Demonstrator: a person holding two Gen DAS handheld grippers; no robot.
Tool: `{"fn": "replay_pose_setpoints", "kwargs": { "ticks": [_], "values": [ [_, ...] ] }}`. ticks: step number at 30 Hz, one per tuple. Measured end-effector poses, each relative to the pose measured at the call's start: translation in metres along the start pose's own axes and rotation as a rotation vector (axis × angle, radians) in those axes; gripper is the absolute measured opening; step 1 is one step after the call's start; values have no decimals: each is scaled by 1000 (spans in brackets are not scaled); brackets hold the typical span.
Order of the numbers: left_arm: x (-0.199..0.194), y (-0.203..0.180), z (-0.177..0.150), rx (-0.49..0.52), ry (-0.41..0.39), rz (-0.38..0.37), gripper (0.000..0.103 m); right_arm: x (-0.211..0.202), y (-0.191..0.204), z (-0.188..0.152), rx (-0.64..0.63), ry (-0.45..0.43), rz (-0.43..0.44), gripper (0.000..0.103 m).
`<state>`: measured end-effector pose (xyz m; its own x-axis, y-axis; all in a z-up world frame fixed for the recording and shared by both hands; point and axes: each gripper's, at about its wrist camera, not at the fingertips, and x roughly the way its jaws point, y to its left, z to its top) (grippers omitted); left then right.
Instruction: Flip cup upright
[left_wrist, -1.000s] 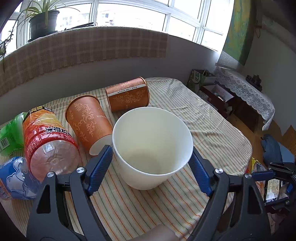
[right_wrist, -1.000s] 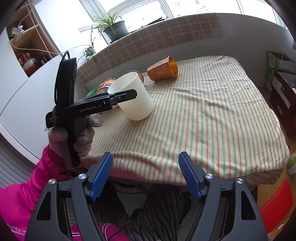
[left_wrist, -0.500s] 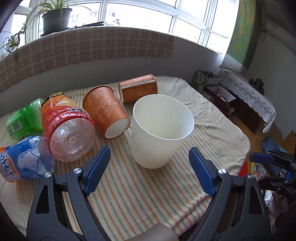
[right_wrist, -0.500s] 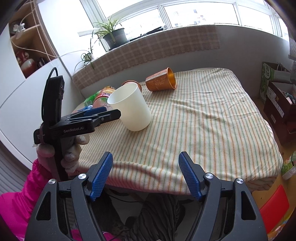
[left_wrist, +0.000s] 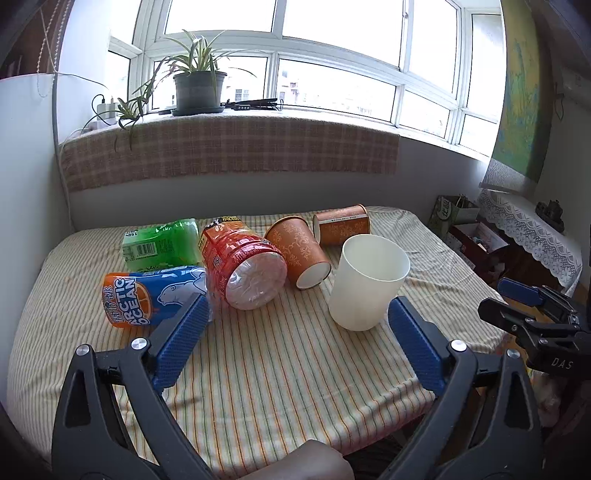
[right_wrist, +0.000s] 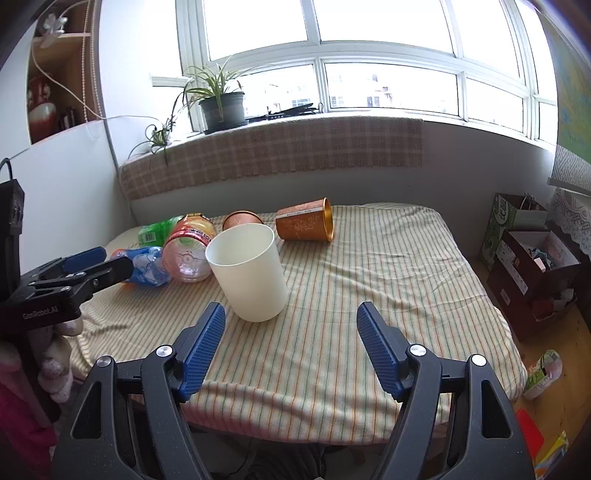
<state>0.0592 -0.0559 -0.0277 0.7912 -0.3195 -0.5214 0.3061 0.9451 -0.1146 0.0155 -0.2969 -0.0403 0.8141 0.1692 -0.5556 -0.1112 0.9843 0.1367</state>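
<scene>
A plain white cup (left_wrist: 367, 282) stands upright, mouth up, on the striped tablecloth (left_wrist: 277, 369); it also shows in the right wrist view (right_wrist: 249, 271). My left gripper (left_wrist: 295, 341) is open and empty, drawn back toward the table's near edge, apart from the cup. My right gripper (right_wrist: 290, 345) is open and empty, near the table's front edge, a little right of the cup. Each gripper shows from the side in the other view: the right one (left_wrist: 532, 314), the left one (right_wrist: 74, 273).
Two orange patterned cups lie on their sides behind the white cup (left_wrist: 299, 251) (left_wrist: 341, 225). A red-orange bottle (left_wrist: 242, 262), a blue bottle (left_wrist: 155, 295) and a green bottle (left_wrist: 162, 243) lie at the left. Boxes (right_wrist: 532, 266) stand on the floor to the right.
My left gripper has let go of the white cup, opened and pulled back and up; the cup stays standing upright. The right gripper has risen and moved closer to the table.
</scene>
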Motion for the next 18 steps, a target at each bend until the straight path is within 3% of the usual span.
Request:
{"fn": "replay_pose_setpoints", "kwargs": {
  "ticks": [9,11,18],
  "values": [
    [-41,14,-2,-54,-105,145,102,-3,15,6,-8,-53,-41,77],
    [-47,15,-3,-50,-122,172,102,-5,19,6,-12,-69,-59,83],
    [-57,15,-6,-56,-125,203,102,-7,22,5,3,-99,-86,84]
  ]
}}
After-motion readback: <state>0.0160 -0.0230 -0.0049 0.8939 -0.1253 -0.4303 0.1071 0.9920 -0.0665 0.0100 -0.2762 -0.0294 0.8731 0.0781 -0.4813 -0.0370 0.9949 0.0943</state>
